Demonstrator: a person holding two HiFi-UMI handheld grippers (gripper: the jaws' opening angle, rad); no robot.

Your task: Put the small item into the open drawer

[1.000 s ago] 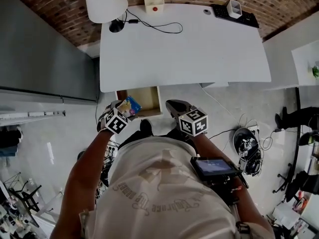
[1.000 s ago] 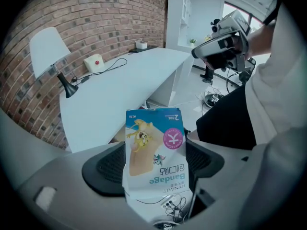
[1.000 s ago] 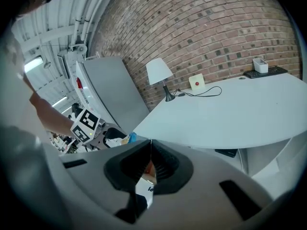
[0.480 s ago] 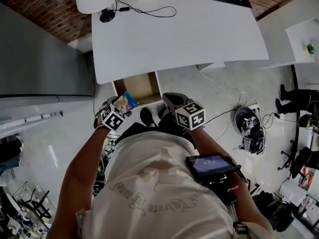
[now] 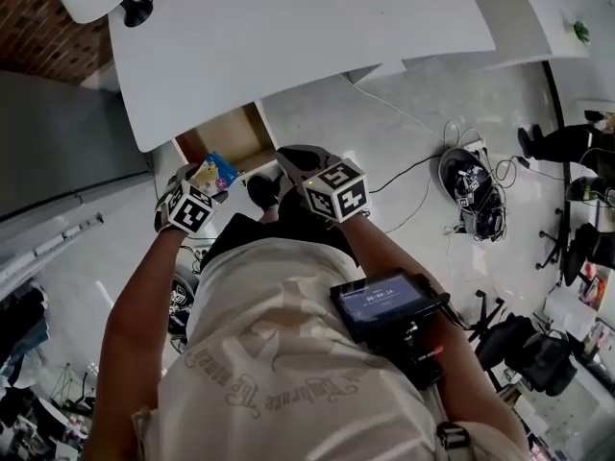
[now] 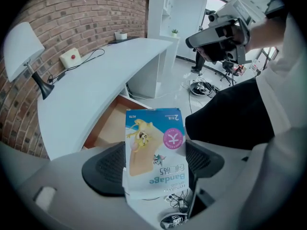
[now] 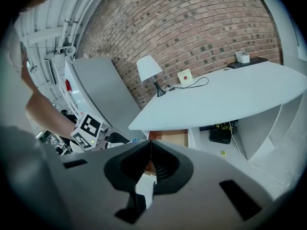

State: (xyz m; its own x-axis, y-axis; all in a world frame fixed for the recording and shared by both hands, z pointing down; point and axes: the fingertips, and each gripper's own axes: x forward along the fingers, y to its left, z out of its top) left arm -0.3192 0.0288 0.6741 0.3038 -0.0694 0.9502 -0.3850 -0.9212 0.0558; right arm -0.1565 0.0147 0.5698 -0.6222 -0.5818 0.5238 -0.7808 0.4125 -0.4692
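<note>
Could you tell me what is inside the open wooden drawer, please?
The open wooden drawer shows only bare wooden floor. The white desk top covers its back, and the blue-and-white bandage packet held by the left gripper hides part of its front.

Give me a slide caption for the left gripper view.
Left gripper clamps a bandage pack near the open drawer under the white desk.

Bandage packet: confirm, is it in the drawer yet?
No, the bandage packet sits clamped in the left gripper, outside the drawer.
</note>
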